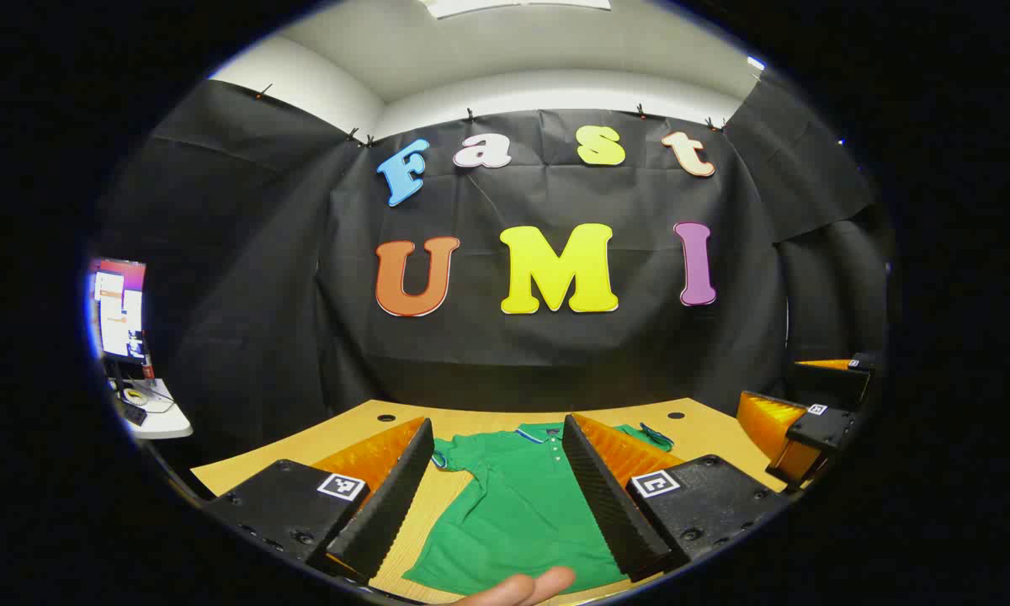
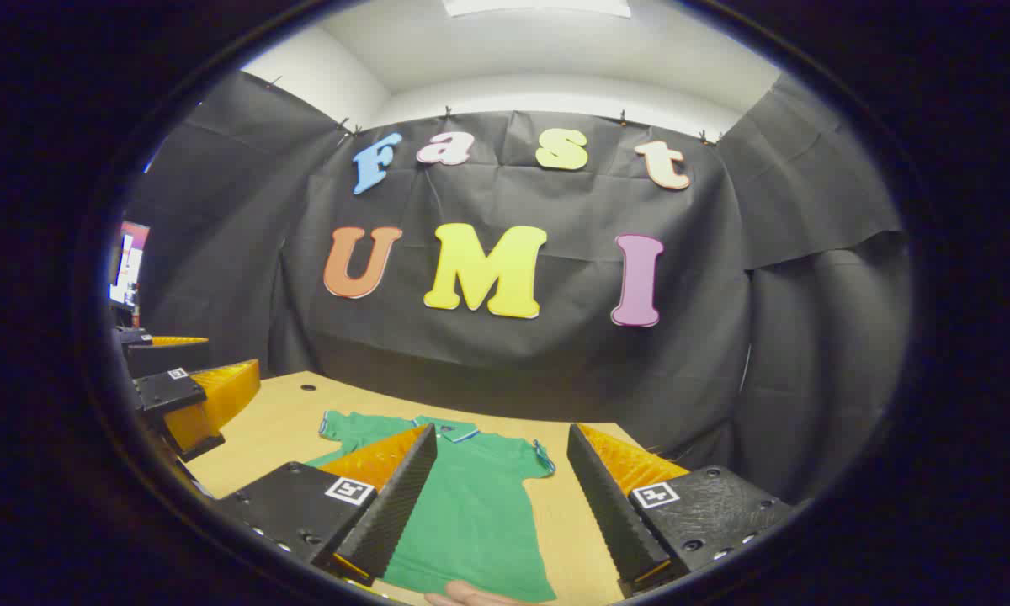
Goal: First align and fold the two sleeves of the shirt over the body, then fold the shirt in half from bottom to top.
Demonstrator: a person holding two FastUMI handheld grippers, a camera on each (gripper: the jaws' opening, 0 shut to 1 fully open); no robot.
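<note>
A green polo shirt (image 1: 518, 505) lies flat on the wooden table (image 1: 362, 425), collar (image 1: 539, 433) at the far side and both short sleeves spread outward. My left gripper (image 1: 498, 429) hangs open above the shirt, the chest between its fingers, holding nothing. A person's fingertip (image 1: 522, 589) shows at the near edge. At the right the right gripper (image 1: 795, 396) hovers over the table. In the right gripper view the shirt (image 2: 471, 513) lies below my open right gripper (image 2: 502, 433), whose fingers straddle the shirt's right sleeve (image 2: 540, 459). The left gripper (image 2: 194, 366) shows at the left.
The black cloth wall stands close behind the table's far edge. Two round holes (image 1: 385, 417) (image 1: 676, 415) sit in the tabletop near that edge. A lit monitor (image 1: 122, 311) stands on a small white table (image 1: 164, 421) off to the left.
</note>
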